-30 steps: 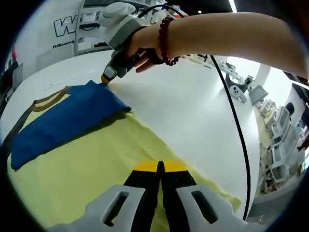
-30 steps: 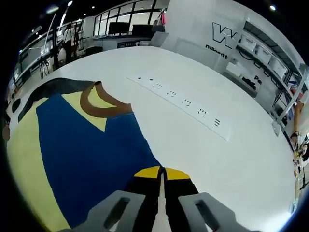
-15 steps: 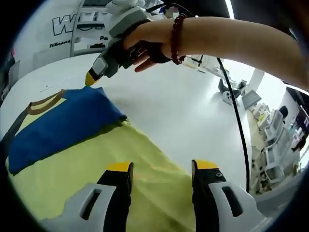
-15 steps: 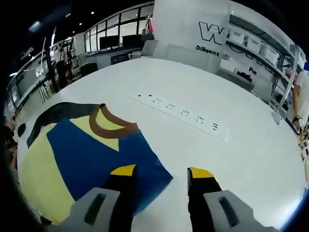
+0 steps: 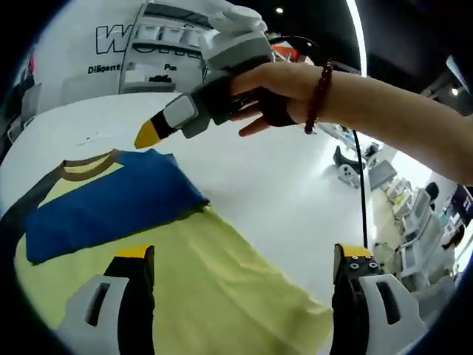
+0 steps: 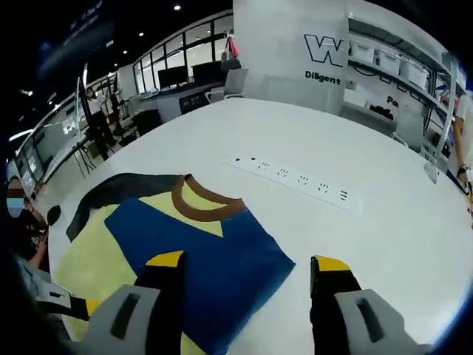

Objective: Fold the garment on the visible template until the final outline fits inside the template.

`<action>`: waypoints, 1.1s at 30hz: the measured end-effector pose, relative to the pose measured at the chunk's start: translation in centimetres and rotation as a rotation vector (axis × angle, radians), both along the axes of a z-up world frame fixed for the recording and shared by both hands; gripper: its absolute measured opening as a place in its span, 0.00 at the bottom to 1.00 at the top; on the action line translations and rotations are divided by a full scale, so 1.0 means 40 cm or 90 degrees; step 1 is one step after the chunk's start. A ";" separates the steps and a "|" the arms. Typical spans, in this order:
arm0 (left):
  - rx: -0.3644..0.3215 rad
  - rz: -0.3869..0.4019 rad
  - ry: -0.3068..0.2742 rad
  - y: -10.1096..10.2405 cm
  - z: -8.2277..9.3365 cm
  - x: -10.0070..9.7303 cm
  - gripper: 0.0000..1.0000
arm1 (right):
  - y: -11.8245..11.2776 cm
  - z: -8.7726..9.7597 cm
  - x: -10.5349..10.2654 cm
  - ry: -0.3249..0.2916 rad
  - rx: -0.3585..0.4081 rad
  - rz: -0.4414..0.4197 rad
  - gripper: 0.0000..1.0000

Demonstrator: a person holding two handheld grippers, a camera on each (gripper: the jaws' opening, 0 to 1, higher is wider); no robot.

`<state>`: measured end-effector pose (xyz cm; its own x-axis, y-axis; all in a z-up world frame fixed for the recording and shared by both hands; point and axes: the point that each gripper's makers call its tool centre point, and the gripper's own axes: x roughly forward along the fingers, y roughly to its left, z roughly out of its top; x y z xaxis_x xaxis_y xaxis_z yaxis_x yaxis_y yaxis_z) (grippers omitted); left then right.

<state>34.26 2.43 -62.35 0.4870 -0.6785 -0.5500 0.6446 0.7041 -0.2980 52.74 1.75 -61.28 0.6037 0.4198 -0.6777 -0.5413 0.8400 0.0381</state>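
Note:
A yellow garment (image 5: 214, 281) lies flat on the white table (image 5: 281, 185). A blue sleeve (image 5: 111, 203) is folded across its upper part, below a brown collar (image 5: 89, 164). My left gripper (image 5: 244, 255) hangs open above the yellow hem with nothing between its jaws. A hand holds my right gripper (image 5: 148, 134) in the air above the blue fold's far corner. In the right gripper view, the right gripper (image 6: 247, 262) stands open over the blue sleeve (image 6: 214, 259), near the collar (image 6: 203, 203). A dark strip (image 6: 118, 188) runs beside the collar; sleeve or template, I cannot tell.
A white power strip (image 6: 299, 180) lies on the table (image 6: 392, 237) beyond the collar. A black cable (image 5: 362, 200) trails from the right gripper across the table. Desks, monitors and shelves stand around the room, and a person sits at the left edge (image 6: 22, 222).
Both grippers were shut on the garment a second ago, the left on the yellow hem and the right on the blue sleeve. Both have let go, opened wide and lifted away.

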 end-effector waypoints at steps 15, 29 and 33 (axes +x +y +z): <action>0.028 -0.038 0.006 -0.012 -0.017 -0.085 0.96 | -0.015 -0.027 -0.083 0.033 0.005 -0.009 0.68; 0.099 -0.058 0.068 -0.046 -0.087 -0.175 0.53 | -0.047 -0.076 -0.085 0.044 -0.008 -0.019 0.62; 0.102 -0.069 0.084 -0.065 -0.097 -0.200 0.50 | -0.052 -0.090 -0.079 0.049 -0.013 -0.018 0.61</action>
